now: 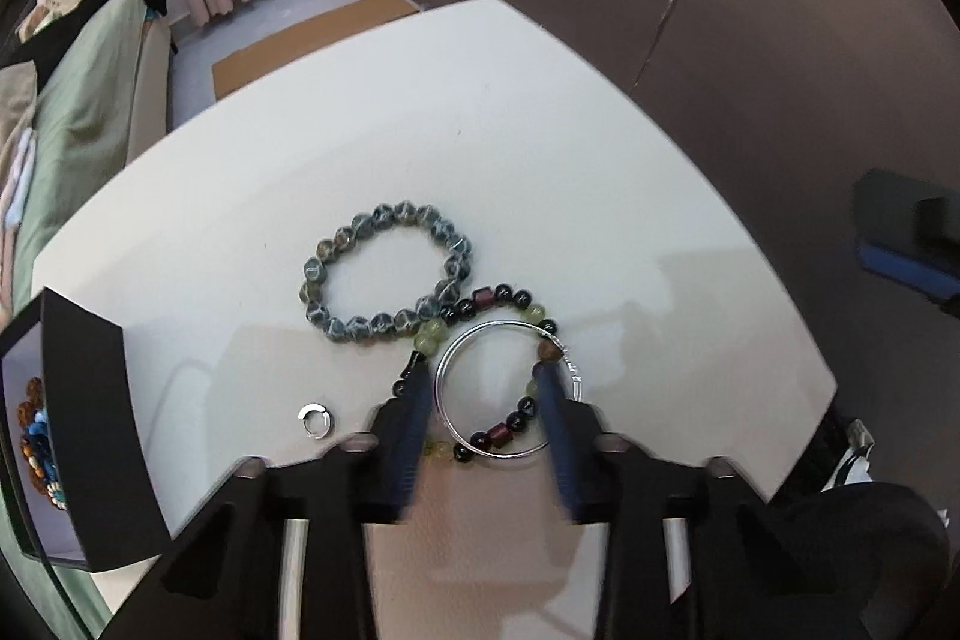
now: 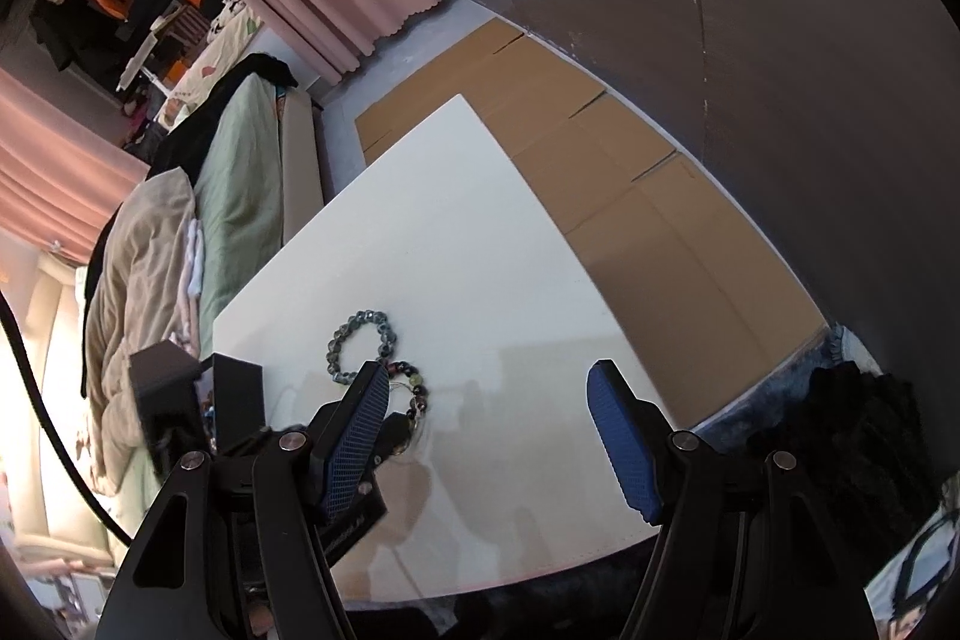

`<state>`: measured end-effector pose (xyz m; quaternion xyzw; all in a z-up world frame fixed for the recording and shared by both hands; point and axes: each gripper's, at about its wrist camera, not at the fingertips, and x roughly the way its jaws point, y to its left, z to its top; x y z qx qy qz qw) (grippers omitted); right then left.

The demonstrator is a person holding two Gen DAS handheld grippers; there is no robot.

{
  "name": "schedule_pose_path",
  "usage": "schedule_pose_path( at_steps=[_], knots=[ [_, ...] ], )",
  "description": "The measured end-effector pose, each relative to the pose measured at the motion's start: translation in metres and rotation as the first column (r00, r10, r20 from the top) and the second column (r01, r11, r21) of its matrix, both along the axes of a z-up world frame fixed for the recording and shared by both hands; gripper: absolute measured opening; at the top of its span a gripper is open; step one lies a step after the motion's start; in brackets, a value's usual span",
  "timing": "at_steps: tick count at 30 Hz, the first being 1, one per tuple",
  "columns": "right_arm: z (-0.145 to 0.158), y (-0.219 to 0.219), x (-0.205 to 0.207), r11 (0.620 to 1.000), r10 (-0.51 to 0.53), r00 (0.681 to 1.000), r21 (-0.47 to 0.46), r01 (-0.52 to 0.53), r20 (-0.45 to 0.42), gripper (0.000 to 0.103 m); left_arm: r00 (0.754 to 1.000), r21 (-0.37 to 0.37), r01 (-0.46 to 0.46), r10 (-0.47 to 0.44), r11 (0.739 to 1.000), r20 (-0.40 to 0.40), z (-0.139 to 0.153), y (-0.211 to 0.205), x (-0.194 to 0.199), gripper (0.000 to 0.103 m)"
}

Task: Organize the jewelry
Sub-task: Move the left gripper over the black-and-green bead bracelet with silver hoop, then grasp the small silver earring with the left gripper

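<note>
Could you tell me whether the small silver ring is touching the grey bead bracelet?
No, the ring lies alone on the table, apart from the bracelet.

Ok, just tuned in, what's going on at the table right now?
A person is sorting jewelry on the white table with two handheld grippers. The left gripper is down over the silver hoop and the mixed-bead bracelet, its fingers straddling both; a firm grip isn't clear. The grey bead bracelet and a small silver ring lie loose nearby. A black box at the left edge already holds beads. The right gripper hangs open and empty.
</note>
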<state>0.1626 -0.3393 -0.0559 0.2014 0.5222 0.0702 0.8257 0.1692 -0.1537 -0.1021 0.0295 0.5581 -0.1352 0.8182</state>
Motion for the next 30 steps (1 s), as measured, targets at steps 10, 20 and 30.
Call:
schedule_pose_path(
  at_steps=[10,20,30],
  knots=[
    [-0.005,-0.006,0.003,1.000,-0.019,1.000,0.014,0.019,-0.016,0.069,0.999,-0.077,-0.006,0.009,0.997,0.044,0.019,0.013,-0.002,0.000],
    [-0.003,-0.002,0.002,1.000,-0.010,1.000,0.004,0.010,-0.013,0.069,0.999,-0.087,0.041,-0.043,0.995,-0.020,0.013,-0.002,-0.003,0.002],
    [-0.001,-0.017,-0.003,1.000,-0.001,1.000,-0.024,0.000,-0.010,0.069,0.998,-0.084,0.067,-0.066,0.994,0.018,0.019,-0.009,-0.010,0.054]
  ],
)
